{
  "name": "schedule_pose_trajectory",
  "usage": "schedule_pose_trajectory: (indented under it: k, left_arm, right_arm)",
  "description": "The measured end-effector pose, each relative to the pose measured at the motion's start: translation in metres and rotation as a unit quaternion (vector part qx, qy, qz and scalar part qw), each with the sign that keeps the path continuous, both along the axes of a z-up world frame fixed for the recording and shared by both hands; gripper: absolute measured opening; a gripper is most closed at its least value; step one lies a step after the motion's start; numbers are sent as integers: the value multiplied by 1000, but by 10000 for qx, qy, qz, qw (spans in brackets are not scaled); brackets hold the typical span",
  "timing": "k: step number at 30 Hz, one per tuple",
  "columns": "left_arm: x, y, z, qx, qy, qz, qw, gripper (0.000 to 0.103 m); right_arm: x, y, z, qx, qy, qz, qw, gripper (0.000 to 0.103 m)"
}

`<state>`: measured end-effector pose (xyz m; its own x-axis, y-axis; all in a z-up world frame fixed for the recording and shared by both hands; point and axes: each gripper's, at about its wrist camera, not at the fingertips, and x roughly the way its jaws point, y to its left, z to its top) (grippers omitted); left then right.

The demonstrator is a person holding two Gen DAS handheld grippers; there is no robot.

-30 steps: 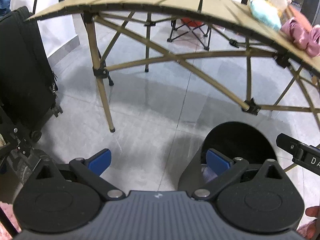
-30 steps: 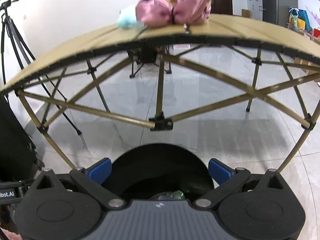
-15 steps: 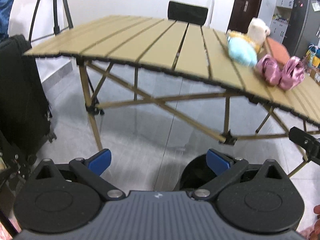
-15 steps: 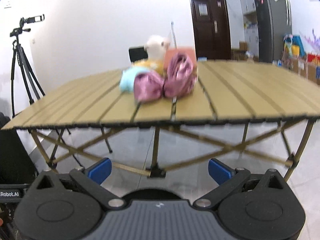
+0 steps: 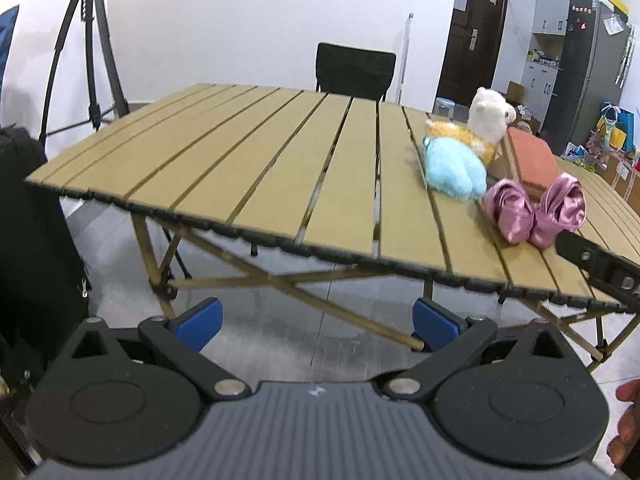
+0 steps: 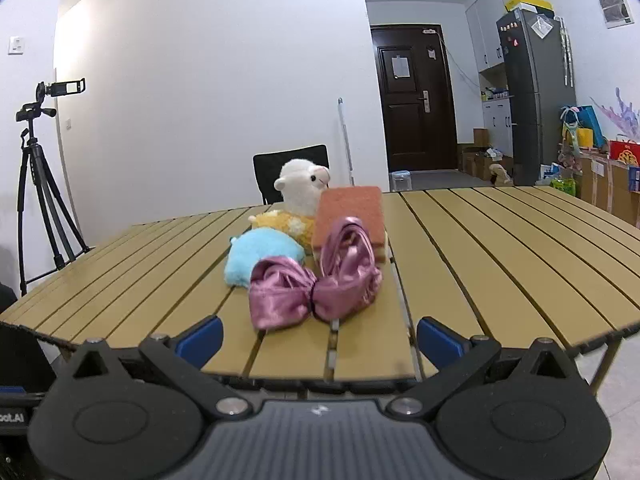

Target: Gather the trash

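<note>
- While both are held before the slatted table [image 6: 500, 248], the left gripper [image 5: 316, 322] and right gripper [image 6: 318, 338] gape, empty
- 1 pink satin bow [image 6: 314, 286] lies near the table's front edge
- Behind it: 2 plush toys, 1 sponge [image 6: 350, 216]

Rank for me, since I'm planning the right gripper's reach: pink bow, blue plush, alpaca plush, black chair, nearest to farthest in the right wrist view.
1. Pink bow, dead ahead near the table edge.
2. Blue plush, behind it, leftward.
3. Alpaca plush, farther back.
4. Black chair, beyond the table.
</note>
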<state>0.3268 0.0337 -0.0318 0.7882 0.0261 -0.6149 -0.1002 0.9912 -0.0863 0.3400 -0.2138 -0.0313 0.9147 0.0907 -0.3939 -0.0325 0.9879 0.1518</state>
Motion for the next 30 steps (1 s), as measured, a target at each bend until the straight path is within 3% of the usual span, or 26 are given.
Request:
schedule_pose_trajectory:
  k: [15,19,27,30]
  left_arm:
    - [55,-1,12,245,-161,-2,9996,103]
    - [65,3,14,132,-173,23,9998,103]
    - [76,6,7,-12,-40,-35,10000,103]
    - [77,6,6,-42,-27,-52,10000,103]
  right_arm:
    - [77,15,-13,-182,91,0,9998,103]
    - [94,22,-21,-182,151,-1,9997,103]
    - [98,30,-32,-368,22,-105,9993,98]
    - [99,31,-34,-449,-11,-143,9989,91]
